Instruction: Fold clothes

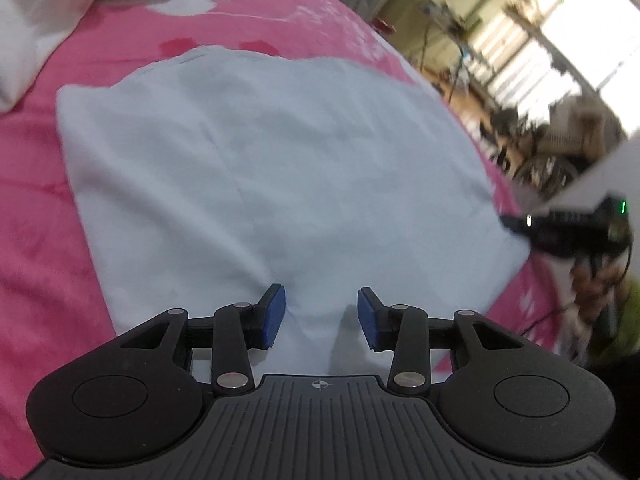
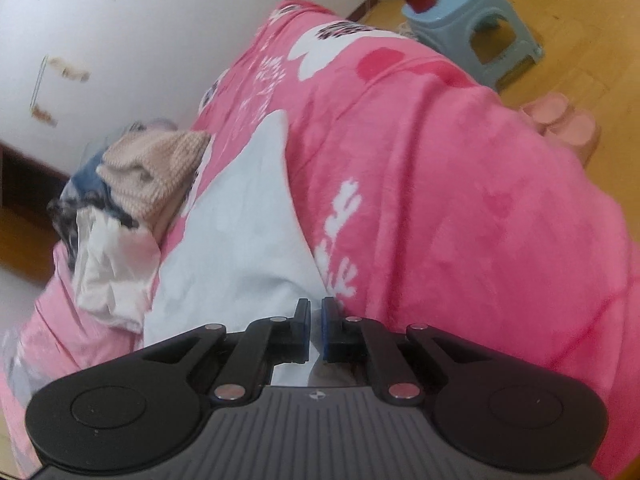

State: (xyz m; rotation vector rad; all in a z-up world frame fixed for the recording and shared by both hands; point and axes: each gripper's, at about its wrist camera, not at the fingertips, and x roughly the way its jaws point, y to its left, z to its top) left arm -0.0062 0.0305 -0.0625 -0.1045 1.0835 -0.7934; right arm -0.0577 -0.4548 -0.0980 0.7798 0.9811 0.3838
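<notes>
Left gripper point(image 1: 321, 316) hovers with its blue pads parted over the near edge of a pale blue garment point(image 1: 260, 168), nothing caught between them, while the right gripper point(image 2: 316, 330) at that garment's far corner has its jaws drawn all but together; whether cloth is pinched there cannot be told. That garment lies flat on a pink blanket point(image 2: 460, 200), with a heap of unfolded clothes point(image 2: 132, 196) beyond it. For a clean fold, both grippers would likely need a firm bite on matching corners of the garment before lifting evenly, keeping the edge taut.
</notes>
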